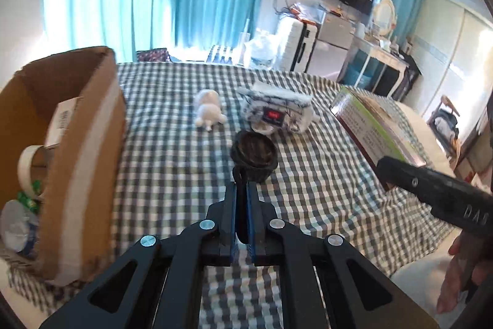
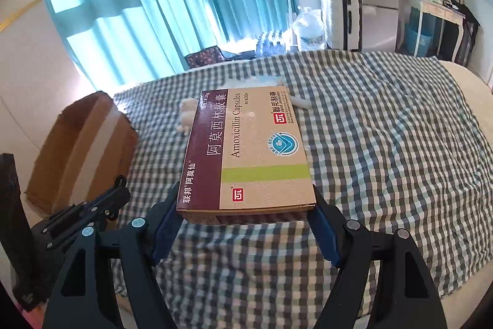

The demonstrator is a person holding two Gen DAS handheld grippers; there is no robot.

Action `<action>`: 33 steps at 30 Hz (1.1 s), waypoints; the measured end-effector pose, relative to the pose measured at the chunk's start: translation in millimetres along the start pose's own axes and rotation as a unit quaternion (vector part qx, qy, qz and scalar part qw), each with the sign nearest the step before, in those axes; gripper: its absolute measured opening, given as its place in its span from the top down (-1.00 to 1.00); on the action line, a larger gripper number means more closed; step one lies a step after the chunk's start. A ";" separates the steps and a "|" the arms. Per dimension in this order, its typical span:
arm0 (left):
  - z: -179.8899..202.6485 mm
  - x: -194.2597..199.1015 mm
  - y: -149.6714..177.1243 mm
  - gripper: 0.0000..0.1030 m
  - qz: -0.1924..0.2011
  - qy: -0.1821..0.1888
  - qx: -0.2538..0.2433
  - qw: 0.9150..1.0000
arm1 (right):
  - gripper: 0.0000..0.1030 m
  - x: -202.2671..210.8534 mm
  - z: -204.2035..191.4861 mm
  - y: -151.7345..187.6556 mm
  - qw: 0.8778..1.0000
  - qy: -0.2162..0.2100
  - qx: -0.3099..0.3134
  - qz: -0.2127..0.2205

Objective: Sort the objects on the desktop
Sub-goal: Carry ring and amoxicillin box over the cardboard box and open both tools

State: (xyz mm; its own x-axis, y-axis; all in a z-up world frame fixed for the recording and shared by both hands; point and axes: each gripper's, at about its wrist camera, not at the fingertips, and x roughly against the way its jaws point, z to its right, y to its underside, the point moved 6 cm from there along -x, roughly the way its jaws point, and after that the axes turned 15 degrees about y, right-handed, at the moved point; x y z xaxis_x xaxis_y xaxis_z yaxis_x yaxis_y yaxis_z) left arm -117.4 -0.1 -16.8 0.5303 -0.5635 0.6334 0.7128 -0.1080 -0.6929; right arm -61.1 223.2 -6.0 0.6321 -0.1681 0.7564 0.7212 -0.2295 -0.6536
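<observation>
My left gripper (image 1: 242,190) is shut on the handle of a small black cup (image 1: 254,154), held just above the checked cloth (image 1: 172,150). My right gripper (image 2: 246,215) is shut on an Amoxicillin capsule box (image 2: 246,150), holding it flat above the cloth; the box also shows at the right of the left wrist view (image 1: 372,128). A white plush toy (image 1: 208,110) and a tissue pack (image 1: 277,113) lie further back on the cloth. An open cardboard box (image 1: 77,144) stands at the left.
The cardboard box holds a tape roll (image 1: 27,165) and other small items. The cloth's right edge drops off (image 1: 416,236). A suitcase (image 1: 295,45), a cabinet and a desk stand beyond the far edge. Teal curtains hang behind.
</observation>
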 end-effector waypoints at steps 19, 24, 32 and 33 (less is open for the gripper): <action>-22.5 126.1 -92.2 0.88 0.007 -0.040 -0.045 0.998 | -0.45 102.4 -96.8 -47.8 0.995 -0.061 0.028 0.079; -43.6 155.0 -93.0 0.88 0.005 -0.049 -0.049 0.998 | -0.45 119.9 -127.2 -48.6 0.992 -0.078 0.050 0.090; -100.7 163.7 -74.4 0.88 0.002 -0.050 -0.007 0.999 | -0.45 122.1 -192.6 -35.4 0.987 -0.106 0.094 0.081; -107.2 163.7 -70.4 0.88 0.001 -0.050 -0.005 0.999 | -0.45 120.4 -199.3 -32.7 0.986 -0.107 0.099 0.078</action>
State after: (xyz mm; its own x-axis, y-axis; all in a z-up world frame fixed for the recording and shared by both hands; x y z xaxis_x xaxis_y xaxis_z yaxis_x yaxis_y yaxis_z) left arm -130.0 -172.5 98.7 0.5755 -0.4798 0.6623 0.7069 -0.1155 -0.6979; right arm -65.0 19.3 111.2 0.7699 0.0241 0.6377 0.6381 -0.0217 -0.7696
